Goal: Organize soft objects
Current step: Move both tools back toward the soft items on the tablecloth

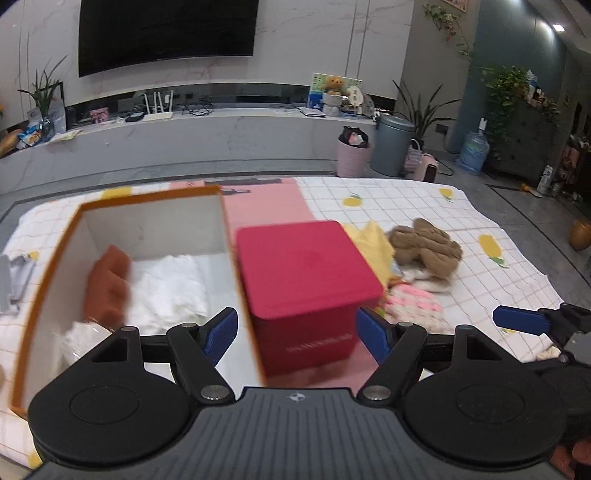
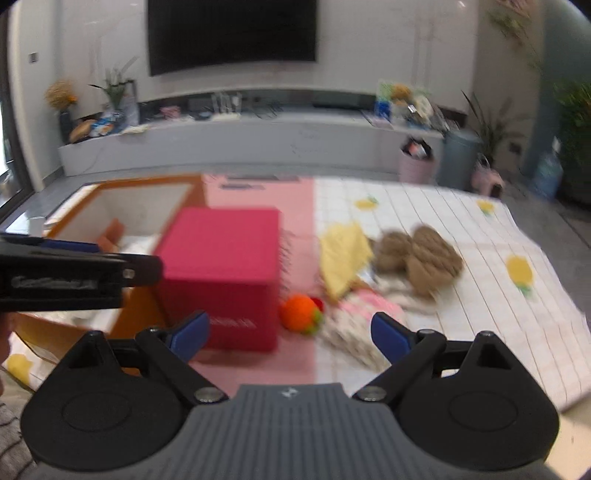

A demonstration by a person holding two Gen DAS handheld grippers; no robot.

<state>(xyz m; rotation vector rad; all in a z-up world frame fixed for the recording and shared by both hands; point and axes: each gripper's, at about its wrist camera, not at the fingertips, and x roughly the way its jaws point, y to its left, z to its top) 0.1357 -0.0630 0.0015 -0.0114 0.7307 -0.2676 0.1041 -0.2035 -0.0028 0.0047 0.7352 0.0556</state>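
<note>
A living room with a dark wall screen [image 1: 166, 33] and a long grey console is seen behind a low surface covered by a white checked cloth [image 1: 480, 221] with yellow fruit prints. At the left of the left wrist frame an open orange-edged box [image 1: 48, 269] is seen, with white cloth [image 1: 166, 288] and a rust-brown item [image 1: 109, 284] lying inside. Just beside it, at centre, a closed red box [image 1: 306, 277] is placed. To the right of the red box soft things are heaped: a yellow cloth [image 2: 343, 254], a brown plush [image 2: 421, 258], pink-and-white knitwear [image 1: 413, 306] and an orange ball [image 2: 299, 310]. The left gripper [image 1: 297, 330] is held with jaws spread, nothing gripped. The right gripper [image 2: 290, 332] is likewise spread wide and empty.
</note>
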